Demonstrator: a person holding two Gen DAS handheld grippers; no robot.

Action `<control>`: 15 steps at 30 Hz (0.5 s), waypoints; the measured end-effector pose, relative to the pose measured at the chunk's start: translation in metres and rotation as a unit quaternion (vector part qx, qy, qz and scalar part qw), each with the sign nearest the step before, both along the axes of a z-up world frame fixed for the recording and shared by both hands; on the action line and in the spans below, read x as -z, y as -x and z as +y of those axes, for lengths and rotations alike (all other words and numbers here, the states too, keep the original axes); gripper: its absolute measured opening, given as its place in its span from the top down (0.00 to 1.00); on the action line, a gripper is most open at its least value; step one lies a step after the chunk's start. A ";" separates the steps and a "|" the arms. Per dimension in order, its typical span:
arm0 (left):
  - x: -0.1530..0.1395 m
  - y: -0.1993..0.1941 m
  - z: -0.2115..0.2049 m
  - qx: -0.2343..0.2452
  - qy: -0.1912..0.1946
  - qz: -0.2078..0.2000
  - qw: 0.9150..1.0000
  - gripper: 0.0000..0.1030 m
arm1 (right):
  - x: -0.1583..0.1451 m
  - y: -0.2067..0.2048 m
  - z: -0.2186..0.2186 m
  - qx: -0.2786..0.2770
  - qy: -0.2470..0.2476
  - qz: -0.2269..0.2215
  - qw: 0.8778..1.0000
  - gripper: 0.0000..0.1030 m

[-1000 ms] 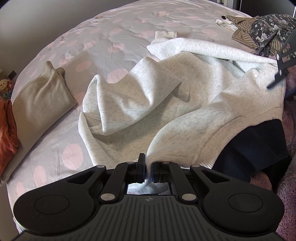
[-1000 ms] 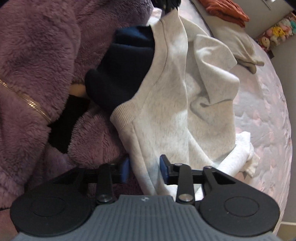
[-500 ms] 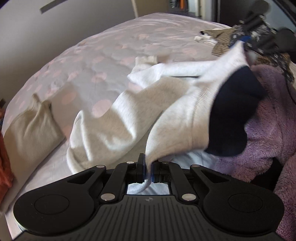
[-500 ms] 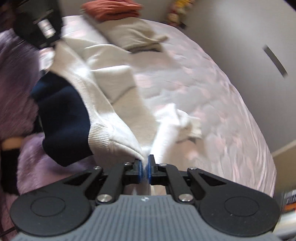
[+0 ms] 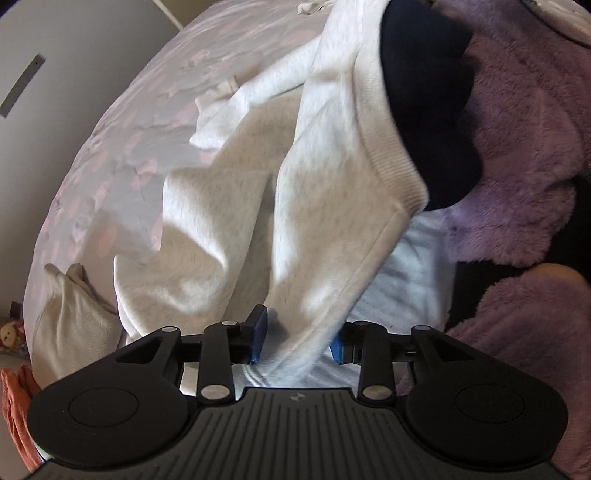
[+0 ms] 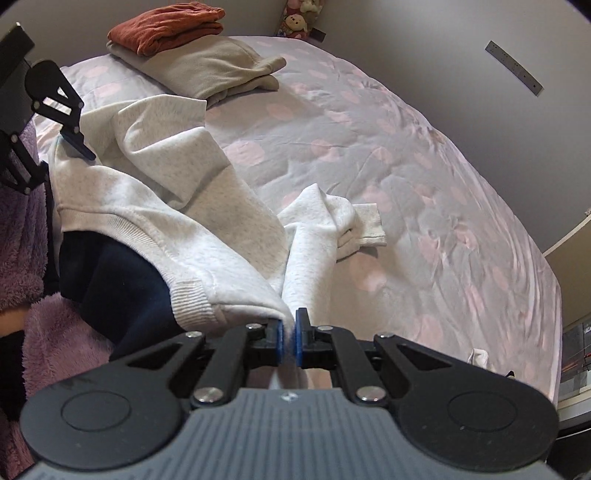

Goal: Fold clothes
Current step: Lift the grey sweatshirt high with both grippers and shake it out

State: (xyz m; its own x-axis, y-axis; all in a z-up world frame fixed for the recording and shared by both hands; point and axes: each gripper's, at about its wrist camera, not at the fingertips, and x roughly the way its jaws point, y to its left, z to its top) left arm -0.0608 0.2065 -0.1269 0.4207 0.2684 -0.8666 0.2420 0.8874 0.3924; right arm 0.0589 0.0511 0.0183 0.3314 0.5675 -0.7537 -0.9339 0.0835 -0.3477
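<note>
My right tool is clamped tight on the hem corner of the light grey sweatshirt, right by the ribbed band, so the fabric runs straight out from the tips and drapes away ahead and to the left. One sleeve is bunched just ahead of that tool, cuff lying on the bed.

My left tool has its jaws spread wide, and a fold of the same sweatshirt hangs down through the gap between them. It's blurry there, so I can't say if the fabric touches either pad, but nothing is pinched. From the right camera the left tool sits far off to the upper left, at the other end of the hem.

The dark navy inside of the sweatshirt shows to the right of the left tool, up against my fuzzy purple robe.

Further out past the right tool there's a folded beige garment with a rust-orange one stacked on it.
</note>
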 end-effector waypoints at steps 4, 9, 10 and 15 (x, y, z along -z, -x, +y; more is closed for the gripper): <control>-0.008 -0.002 0.012 -0.046 0.012 -0.020 0.999 0.94 | -0.017 0.001 0.000 0.012 -0.034 -0.020 0.999 0.93; -0.073 -0.002 0.049 -0.153 0.055 -0.101 0.982 0.97 | -0.038 0.003 0.001 0.027 -0.076 -0.046 0.996 0.93; -0.090 -0.002 0.057 -0.173 0.062 -0.121 0.976 0.97 | -0.043 0.003 0.001 0.030 -0.085 -0.051 0.995 0.93; -0.187 0.004 0.068 -0.215 0.048 -0.230 0.948 0.97 | -0.083 0.005 -0.001 0.052 -0.149 -0.084 0.984 0.93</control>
